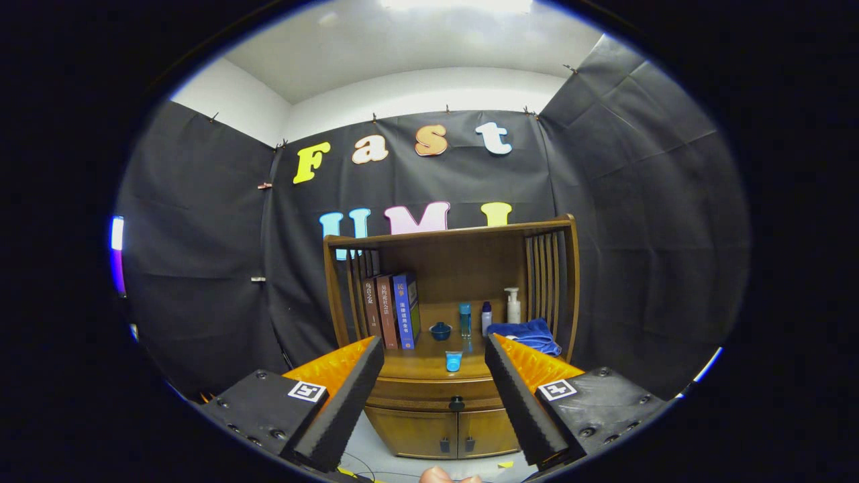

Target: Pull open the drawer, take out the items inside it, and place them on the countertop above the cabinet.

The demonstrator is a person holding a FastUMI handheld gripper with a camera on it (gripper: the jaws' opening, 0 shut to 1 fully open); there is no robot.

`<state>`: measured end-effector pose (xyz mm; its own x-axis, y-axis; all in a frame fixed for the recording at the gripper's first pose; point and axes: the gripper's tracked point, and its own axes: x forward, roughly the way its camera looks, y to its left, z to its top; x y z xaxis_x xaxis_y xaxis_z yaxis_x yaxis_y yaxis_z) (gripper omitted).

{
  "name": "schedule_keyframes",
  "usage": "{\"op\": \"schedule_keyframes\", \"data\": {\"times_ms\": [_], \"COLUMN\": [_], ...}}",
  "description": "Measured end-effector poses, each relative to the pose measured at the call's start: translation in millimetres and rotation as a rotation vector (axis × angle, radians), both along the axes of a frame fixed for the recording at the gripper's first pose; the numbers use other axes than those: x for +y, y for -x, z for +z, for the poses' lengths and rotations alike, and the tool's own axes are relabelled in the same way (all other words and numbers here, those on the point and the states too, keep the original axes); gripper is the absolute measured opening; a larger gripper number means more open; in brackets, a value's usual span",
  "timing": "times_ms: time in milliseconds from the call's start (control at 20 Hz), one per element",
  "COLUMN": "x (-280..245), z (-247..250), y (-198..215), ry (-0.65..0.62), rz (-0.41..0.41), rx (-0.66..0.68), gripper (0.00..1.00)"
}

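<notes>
- Two fingers of the gripper [434,349] stand spread wide apart with nothing between them, well back from the wooden cabinet [449,322].
- The drawer [436,392] sits shut in the cabinet's front, seen through the gap between the fingers; its dark round knob [456,403] is at the middle.
- Below the drawer are two closed doors [439,433], each with a small dark handle.
- On the bench [416,365] above the drawer, a small blue cup [453,361] stands near the front edge.
- Farther back stand a dark blue bowl [440,331], a tall blue bottle [465,319], a smaller white bottle [486,318] and a white pump bottle [513,305].
- A blue cloth [527,333] lies crumpled beside the right finger's tip.
- Three books [392,310] stand upright at the left, against the slatted side.
</notes>
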<state>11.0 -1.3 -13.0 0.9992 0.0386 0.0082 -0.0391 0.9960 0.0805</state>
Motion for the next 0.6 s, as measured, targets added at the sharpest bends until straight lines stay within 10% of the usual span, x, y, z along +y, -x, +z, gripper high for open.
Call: {"op": "schedule_keyframes", "data": {"times_ms": [600], "x": [-1.7], "z": [-0.6], "y": [0.6], "ry": [0.002], "rz": [-0.003], "rx": [0.004], "gripper": [0.99]}}
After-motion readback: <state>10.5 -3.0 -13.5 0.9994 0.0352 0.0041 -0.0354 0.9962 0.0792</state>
